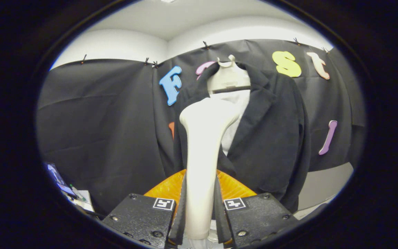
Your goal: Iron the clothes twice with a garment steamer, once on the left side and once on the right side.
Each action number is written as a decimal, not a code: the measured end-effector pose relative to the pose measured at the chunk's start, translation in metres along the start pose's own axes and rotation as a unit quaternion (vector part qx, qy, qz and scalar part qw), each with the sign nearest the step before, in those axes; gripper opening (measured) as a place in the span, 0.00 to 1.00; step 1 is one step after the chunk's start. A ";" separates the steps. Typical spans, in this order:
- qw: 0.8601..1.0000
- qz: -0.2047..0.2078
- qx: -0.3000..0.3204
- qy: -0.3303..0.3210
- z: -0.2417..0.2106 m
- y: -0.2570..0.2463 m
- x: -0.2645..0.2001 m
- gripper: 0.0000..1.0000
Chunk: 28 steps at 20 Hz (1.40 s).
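The garment steamer stands upright between the fingers, its long axis running straight up and away from them, slim white handle low and the wider head at the top. The head sits in front of the chest of the clothes, its flat nozzle face turned away toward the fabric; whether it touches the cloth cannot be told. The gripper is closed down narrow on the steamer's handle, both fingers pressing its sides. Just beyond the fingers an orange rounded surface shows on either side of the handle. The clothes are a black jacket over a white shirt, hung on a white hanger against the booth's black cloth wall. The steamer's head covers the jacket's left-hand lapel area, the other lapel lying open beside it
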<state>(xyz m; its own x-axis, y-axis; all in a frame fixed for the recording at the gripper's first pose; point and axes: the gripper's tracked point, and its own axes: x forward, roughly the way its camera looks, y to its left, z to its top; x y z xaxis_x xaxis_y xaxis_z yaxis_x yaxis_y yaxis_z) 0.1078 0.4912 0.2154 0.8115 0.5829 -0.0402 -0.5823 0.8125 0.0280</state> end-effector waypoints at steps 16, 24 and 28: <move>0.998 -0.008 -0.041 0.042 -0.021 0.037 0.069 0.39; 0.996 -0.013 -0.036 0.080 -0.070 0.027 0.061 0.39; 0.994 -0.015 -0.034 0.103 -0.100 0.024 0.053 0.39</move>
<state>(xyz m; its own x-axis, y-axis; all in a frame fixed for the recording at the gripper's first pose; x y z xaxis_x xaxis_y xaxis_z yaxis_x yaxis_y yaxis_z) 0.1320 0.5416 0.1137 0.8053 0.5408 -0.2429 -0.5661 0.8232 -0.0440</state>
